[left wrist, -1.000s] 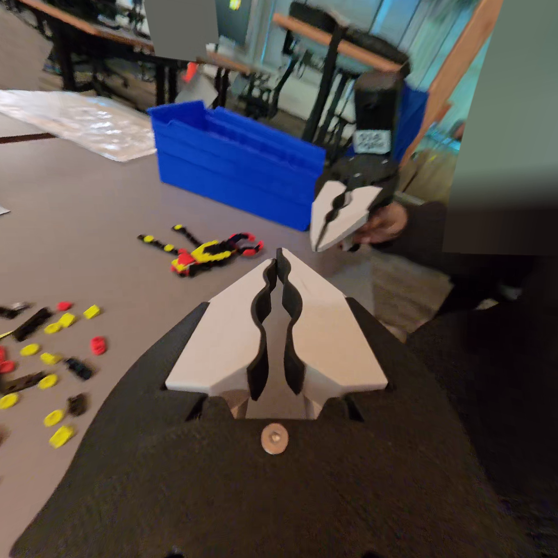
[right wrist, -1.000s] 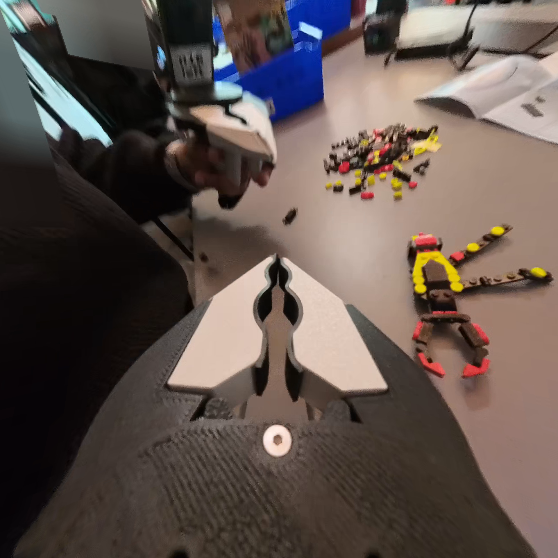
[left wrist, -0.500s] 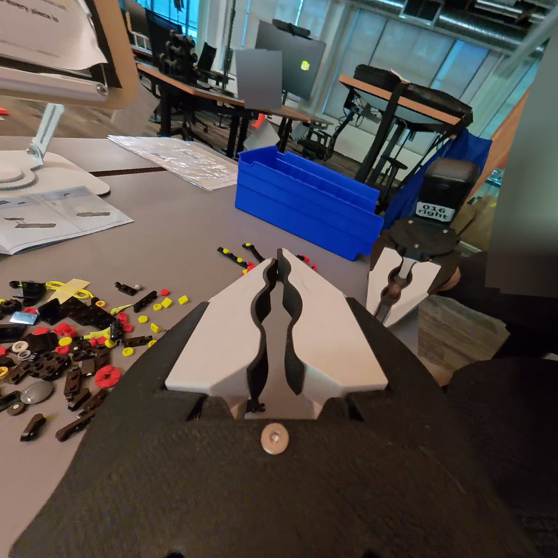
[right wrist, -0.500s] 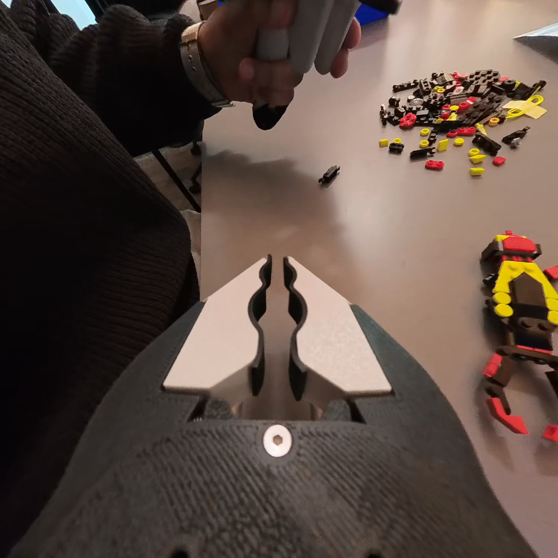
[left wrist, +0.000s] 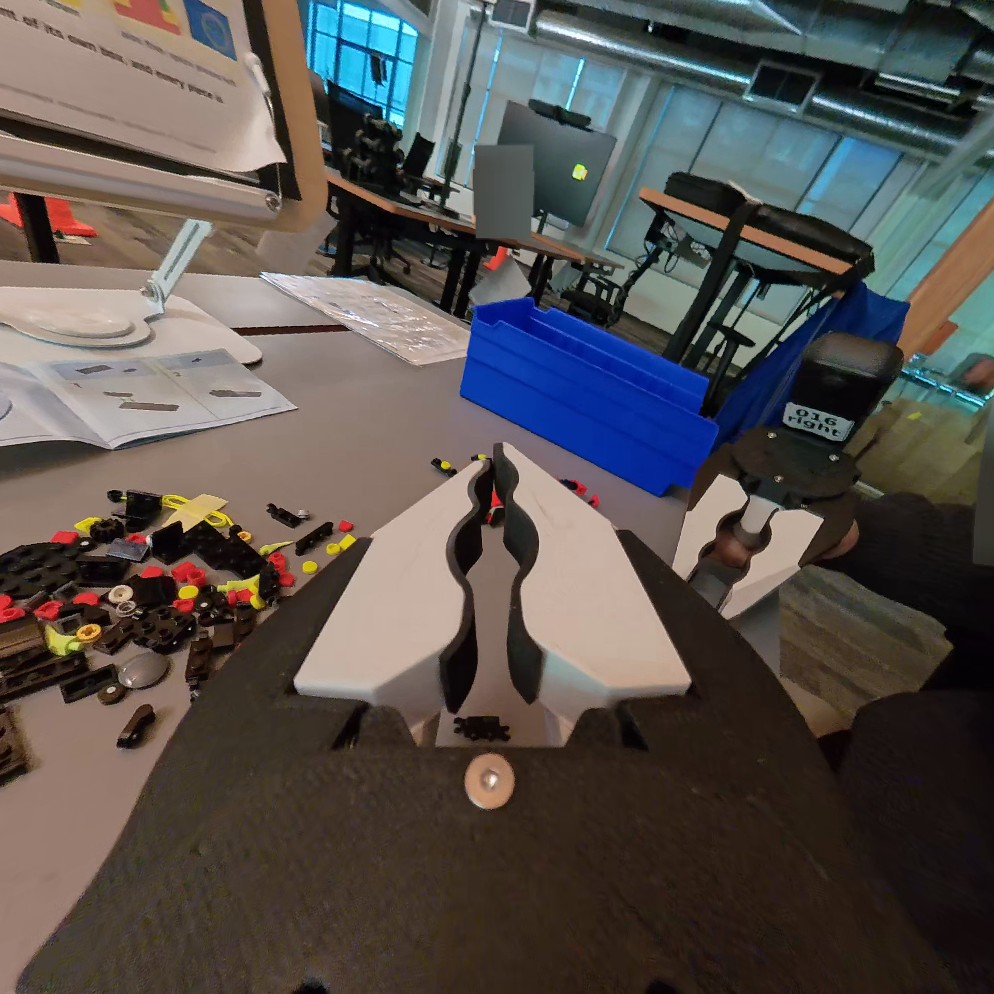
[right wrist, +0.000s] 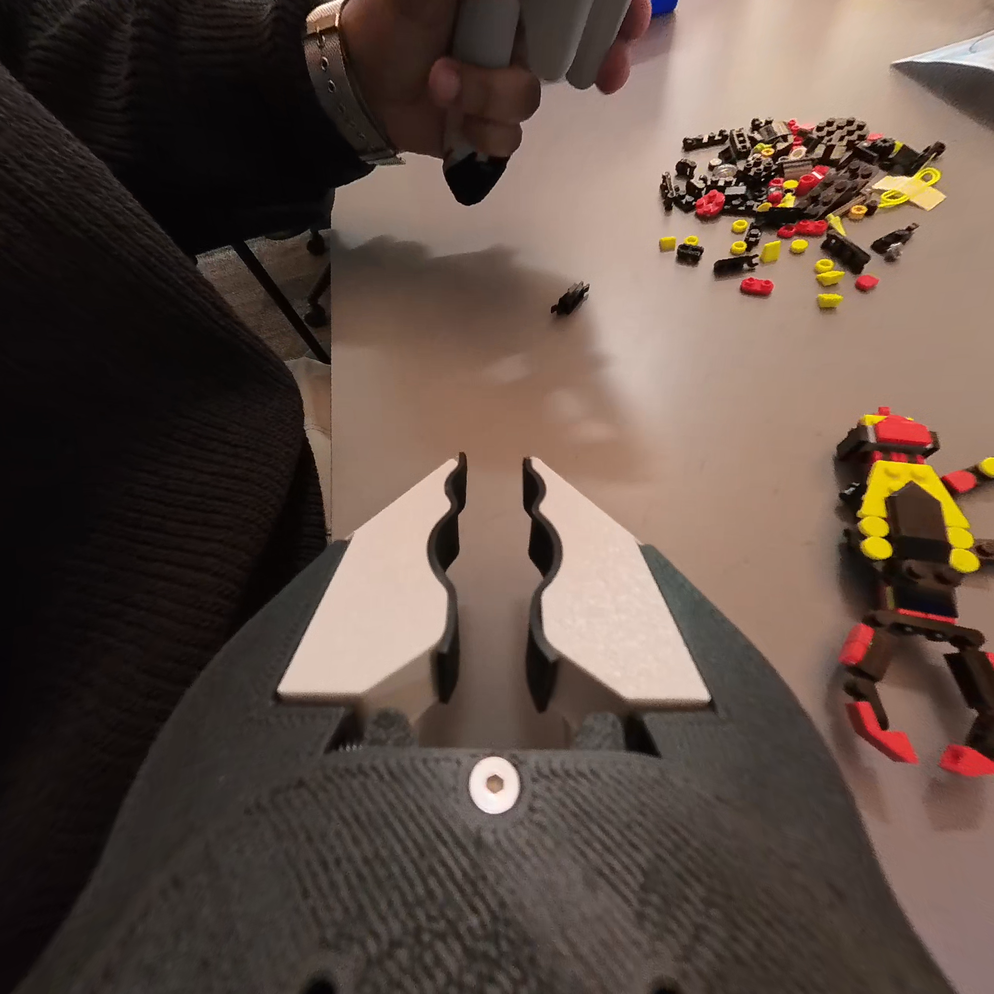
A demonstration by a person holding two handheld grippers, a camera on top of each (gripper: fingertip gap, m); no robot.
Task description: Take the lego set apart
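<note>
Right wrist view: the right gripper (right wrist: 494,462) hovers above a bare stretch of the grey table (right wrist: 618,376) close to its near edge, its two fingers parted with a clear gap between them and nothing held. Off to its right, well apart from the fingertips, the lego figure (right wrist: 914,565) lies flat on the tabletop, a red, yellow and dark-brown build with red-tipped limbs, partly cut off by the frame edge. Far right, a pile of loose pieces (right wrist: 796,199) in black, red and yellow spreads across the table, and one small black piece (right wrist: 570,298) lies alone between the pile and the table edge. At the top, a hand (right wrist: 473,91) in a dark knit sleeve and a wrist strap grips a pale handle.

From the left wrist view, the left gripper (left wrist: 494,457) is raised over the table with its fingers drawn nearly together at the tips; only a thin slit shows between them, and nothing is caught there. The loose pieces lie to its left, the figure mostly hidden beyond its fingertips. A blue bin (left wrist: 586,392) stands far right on the table, an open instruction booklet (left wrist: 134,398) lies far left, and a white stand (left wrist: 107,322) rises behind it.
</note>
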